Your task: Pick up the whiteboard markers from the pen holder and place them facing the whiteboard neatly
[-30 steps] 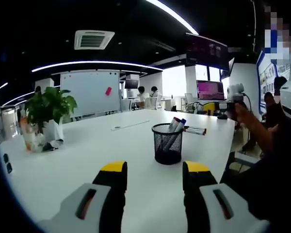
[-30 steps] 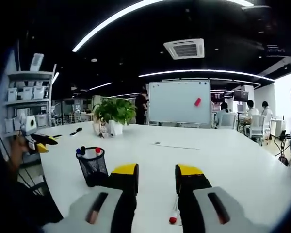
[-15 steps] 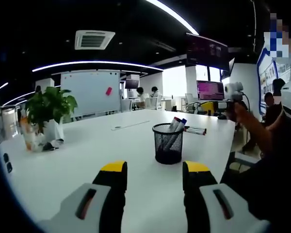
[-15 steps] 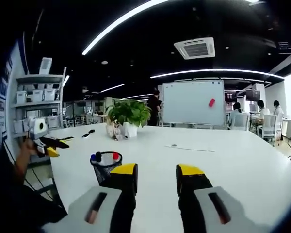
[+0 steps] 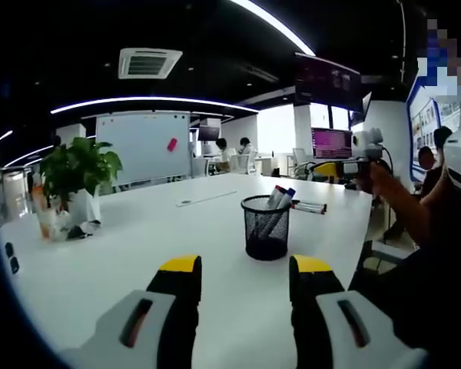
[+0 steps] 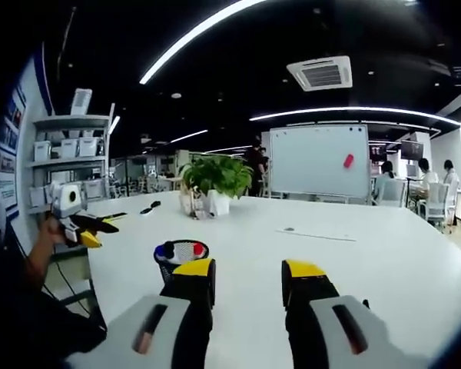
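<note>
A black mesh pen holder [image 5: 266, 227] stands on the white table [image 5: 138, 238], just beyond my left gripper [image 5: 246, 269], which is open with nothing between its jaws. Several markers [image 5: 280, 197] lean in the holder, and one more marker [image 5: 310, 206] lies on the table behind it. In the right gripper view the pen holder [image 6: 178, 255] sits partly behind the left jaw of my open right gripper [image 6: 248, 270], with blue and red marker caps [image 6: 197, 249] showing at its rim. The whiteboard [image 5: 142, 146] [image 6: 319, 161] stands past the table's far end.
A potted plant [image 5: 77, 177] [image 6: 215, 178] stands on the table's far left part. A thin strip [image 5: 207, 198] lies mid-table. A hand holds the right gripper [image 5: 328, 165] beyond the holder; the left gripper [image 6: 100, 229] shows at the table's left edge. People sit at the back; shelves [image 6: 69, 154] stand left.
The right gripper view has swung, so the pen holder now sits lower and closer to its left jaw, and the red marker under the jaws has left the picture. The left gripper view is unchanged.
</note>
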`<state>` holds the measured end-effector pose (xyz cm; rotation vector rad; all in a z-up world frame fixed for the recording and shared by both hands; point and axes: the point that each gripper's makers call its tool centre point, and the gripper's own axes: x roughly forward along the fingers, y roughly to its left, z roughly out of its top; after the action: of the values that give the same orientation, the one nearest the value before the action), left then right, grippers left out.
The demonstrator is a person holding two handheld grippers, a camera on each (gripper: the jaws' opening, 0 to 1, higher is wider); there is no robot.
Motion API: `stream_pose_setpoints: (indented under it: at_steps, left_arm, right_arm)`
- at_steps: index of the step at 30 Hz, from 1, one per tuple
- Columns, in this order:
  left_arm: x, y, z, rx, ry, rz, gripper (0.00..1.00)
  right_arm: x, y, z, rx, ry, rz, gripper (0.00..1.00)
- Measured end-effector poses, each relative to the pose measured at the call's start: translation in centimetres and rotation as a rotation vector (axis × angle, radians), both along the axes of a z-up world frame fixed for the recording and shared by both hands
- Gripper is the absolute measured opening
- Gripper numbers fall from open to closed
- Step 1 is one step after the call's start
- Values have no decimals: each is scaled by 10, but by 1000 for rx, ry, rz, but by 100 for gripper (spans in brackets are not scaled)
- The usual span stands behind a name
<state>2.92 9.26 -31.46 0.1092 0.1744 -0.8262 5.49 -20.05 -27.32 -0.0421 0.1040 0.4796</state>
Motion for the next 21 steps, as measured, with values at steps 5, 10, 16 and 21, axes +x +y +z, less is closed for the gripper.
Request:
stream_pose_setpoints:
  at_steps: [5, 10, 16, 21]
  left_arm:
    - [0, 0, 0, 0, 1, -1, 47]
    - [0, 1, 2, -2, -2, 3, 47]
    - [-1, 5, 3, -4, -7, 9, 47]
    - [0, 6, 2, -4, -5, 11, 47]
  right_arm:
    - [0, 10, -1, -3, 3, 21, 37]
    - [1, 17, -1, 3, 10, 37, 33]
    - [3, 28, 0, -1, 6, 57, 34]
    - [4, 37, 1, -18, 5, 81, 34]
